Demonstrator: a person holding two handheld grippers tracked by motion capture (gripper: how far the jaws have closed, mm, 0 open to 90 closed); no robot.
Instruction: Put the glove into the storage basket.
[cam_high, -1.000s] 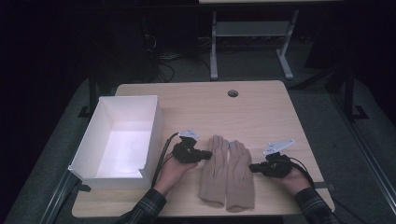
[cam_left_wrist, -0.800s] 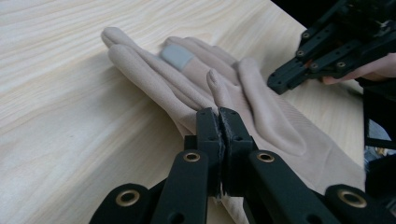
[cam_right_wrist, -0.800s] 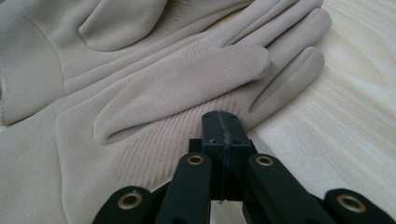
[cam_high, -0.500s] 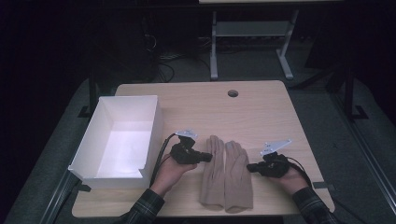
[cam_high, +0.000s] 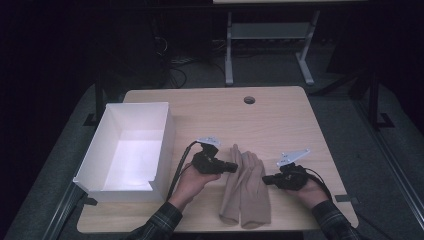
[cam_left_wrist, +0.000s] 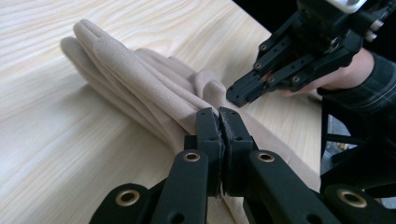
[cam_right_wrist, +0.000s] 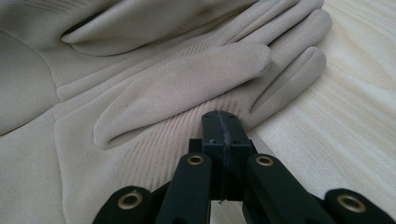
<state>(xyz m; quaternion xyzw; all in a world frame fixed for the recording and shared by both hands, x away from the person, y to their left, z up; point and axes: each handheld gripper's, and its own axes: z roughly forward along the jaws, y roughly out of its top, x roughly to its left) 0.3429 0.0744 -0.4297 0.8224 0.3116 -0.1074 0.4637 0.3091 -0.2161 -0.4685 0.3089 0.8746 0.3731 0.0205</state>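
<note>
The gloves (cam_high: 246, 187) lie flat as a beige pair near the front edge of the surface (cam_high: 280, 120), side by side, fingers pointing away from me and cuffs toward me. No label, brand or writing can be read on them or on anything else here.

My left gripper (cam_high: 235, 167) sits at the pair's left edge, its jaws closed tight together; in the left gripper view the tips (cam_left_wrist: 219, 122) rest against the fabric of the near glove (cam_left_wrist: 140, 79), but I cannot tell whether any cloth is pinched between them.

My right gripper (cam_high: 266, 179) sits at the pair's right edge, jaws also fully closed. In the right gripper view the tips (cam_right_wrist: 221, 122) lie over the ribbed palm of the glove (cam_right_wrist: 154, 93), just below its thumb.

A white box (cam_high: 97, 155), open at the top, stands on the left part of the surface, well apart from the gloves. A round hole (cam_high: 249, 100) marks the far side.
</note>
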